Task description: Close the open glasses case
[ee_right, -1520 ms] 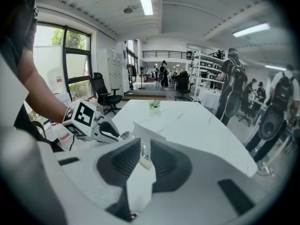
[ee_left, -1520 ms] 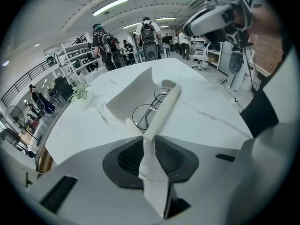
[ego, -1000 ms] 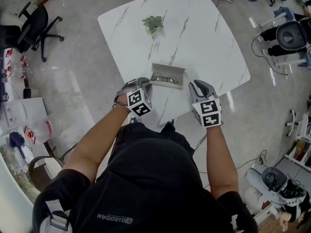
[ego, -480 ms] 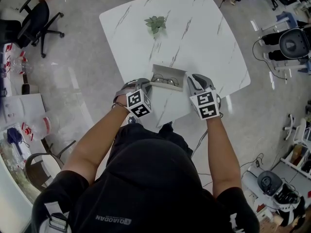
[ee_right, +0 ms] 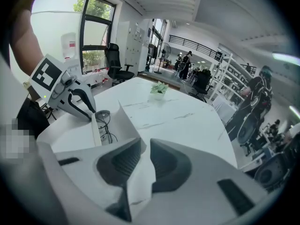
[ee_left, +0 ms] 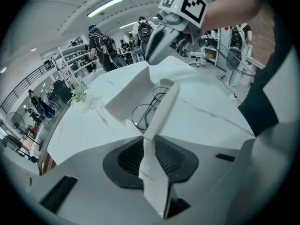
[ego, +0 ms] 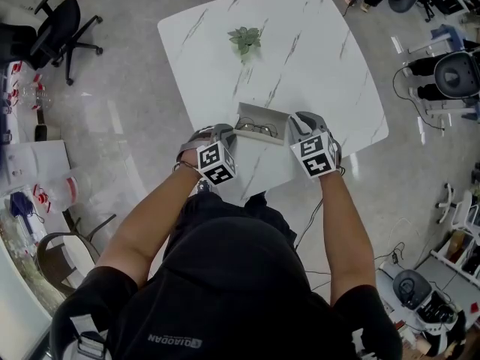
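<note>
An open white glasses case (ego: 261, 123) lies near the front edge of the white marble table (ego: 315, 58), with wire-framed glasses (ego: 259, 130) inside it. My left gripper (ego: 229, 136) is at the case's left end. In the left gripper view its jaws (ee_left: 149, 149) are shut on a thin white flap of the case (ee_left: 161, 109), and the glasses (ee_left: 144, 115) lie just beyond. My right gripper (ego: 295, 126) is at the right end; in the right gripper view it (ee_right: 143, 165) is pinched on the case's white wall (ee_right: 123, 125). Each gripper shows in the other's view.
A small potted plant (ego: 246, 39) stands at the far middle of the table. Black office chairs (ego: 56, 21) stand on the floor to the left, and more chairs and gear (ego: 450, 66) to the right. The table's front edge is close behind the grippers.
My right gripper has moved left and forward from beside the case onto its right end. The left gripper has stayed at the left end.
</note>
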`<state>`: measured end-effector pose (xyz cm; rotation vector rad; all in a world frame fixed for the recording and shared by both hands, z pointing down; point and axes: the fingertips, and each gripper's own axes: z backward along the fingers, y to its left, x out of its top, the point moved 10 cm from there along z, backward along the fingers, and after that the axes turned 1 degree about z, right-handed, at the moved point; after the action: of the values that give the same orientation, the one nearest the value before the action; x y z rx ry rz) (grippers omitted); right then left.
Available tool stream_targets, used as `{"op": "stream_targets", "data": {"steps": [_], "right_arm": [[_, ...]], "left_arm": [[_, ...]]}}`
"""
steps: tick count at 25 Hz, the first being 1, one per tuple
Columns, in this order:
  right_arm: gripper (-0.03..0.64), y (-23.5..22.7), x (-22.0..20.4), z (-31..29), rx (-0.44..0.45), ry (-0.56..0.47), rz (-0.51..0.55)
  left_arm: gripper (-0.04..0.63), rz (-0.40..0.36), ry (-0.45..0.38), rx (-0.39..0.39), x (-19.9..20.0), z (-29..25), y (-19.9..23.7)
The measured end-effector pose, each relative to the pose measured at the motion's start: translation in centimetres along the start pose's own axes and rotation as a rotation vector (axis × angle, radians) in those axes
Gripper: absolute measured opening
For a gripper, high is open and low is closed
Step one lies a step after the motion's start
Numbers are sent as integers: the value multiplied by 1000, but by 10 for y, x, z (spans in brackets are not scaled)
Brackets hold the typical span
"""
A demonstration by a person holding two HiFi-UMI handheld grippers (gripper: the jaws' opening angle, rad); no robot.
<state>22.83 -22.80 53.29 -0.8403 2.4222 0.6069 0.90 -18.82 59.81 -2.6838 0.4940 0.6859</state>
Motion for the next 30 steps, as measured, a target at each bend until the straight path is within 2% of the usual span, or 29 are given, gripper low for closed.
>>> {"op": "stream_targets", "data": {"steps": [13, 20, 30], "right_arm": [[60, 1, 1, -13, 27, 48, 45], [21, 1, 1, -12, 19, 59, 43], [21, 10, -1, -4, 18, 61, 24]], "left_arm": [[78, 16, 2, 9, 0, 1, 0], [78, 25, 3, 10, 0, 2, 1], [78, 92, -4, 5, -2, 2, 0]]}}
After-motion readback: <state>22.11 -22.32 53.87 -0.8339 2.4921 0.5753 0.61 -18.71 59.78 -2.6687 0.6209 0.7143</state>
